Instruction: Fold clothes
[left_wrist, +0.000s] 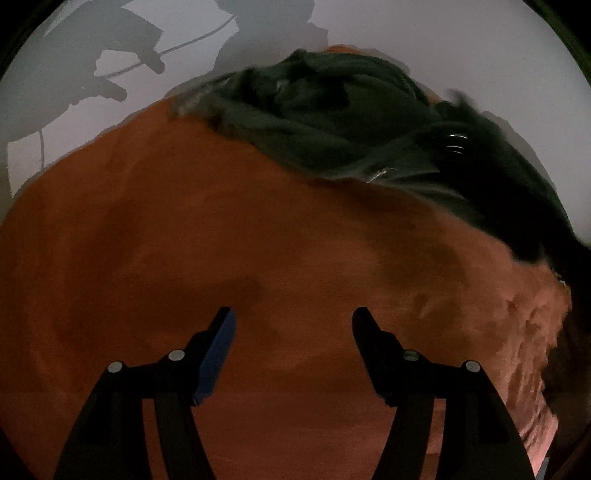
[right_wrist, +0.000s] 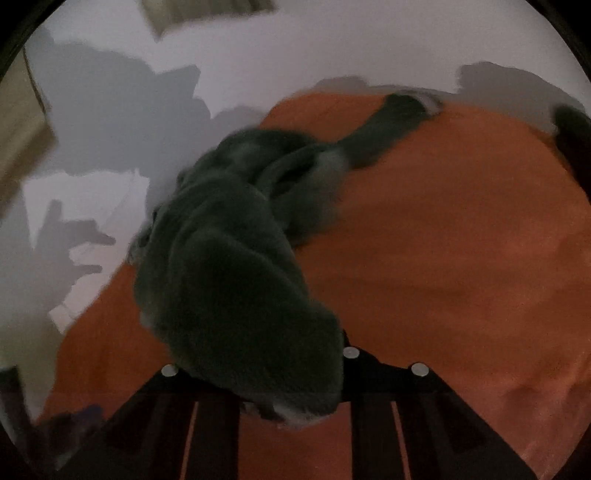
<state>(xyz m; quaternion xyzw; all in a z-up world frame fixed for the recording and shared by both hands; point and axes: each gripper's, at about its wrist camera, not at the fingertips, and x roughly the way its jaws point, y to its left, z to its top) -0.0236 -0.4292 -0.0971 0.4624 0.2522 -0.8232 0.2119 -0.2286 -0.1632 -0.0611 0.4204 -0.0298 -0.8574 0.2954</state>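
Observation:
A wide orange cloth (left_wrist: 184, 240) lies spread flat on a white surface. Across its far right side lies a crumpled dark green garment (left_wrist: 351, 122). My left gripper (left_wrist: 292, 312) hangs open just above the orange cloth, with nothing between its fingers. In the right wrist view the dark green garment (right_wrist: 229, 277) rises in a thick bunch from the orange cloth (right_wrist: 461, 240) and drapes over my right gripper (right_wrist: 266, 354). The bunch hides the fingertips, and the gripper looks shut on it. One sleeve (right_wrist: 399, 114) trails off toward the cloth's far edge.
The white surface (left_wrist: 443, 37) shows around the cloth, crossed by shadows of the grippers and a cable. Beige objects (right_wrist: 22, 122) sit at its left and top edges in the right wrist view. A dark blurred shape (right_wrist: 572, 125) sits at the far right.

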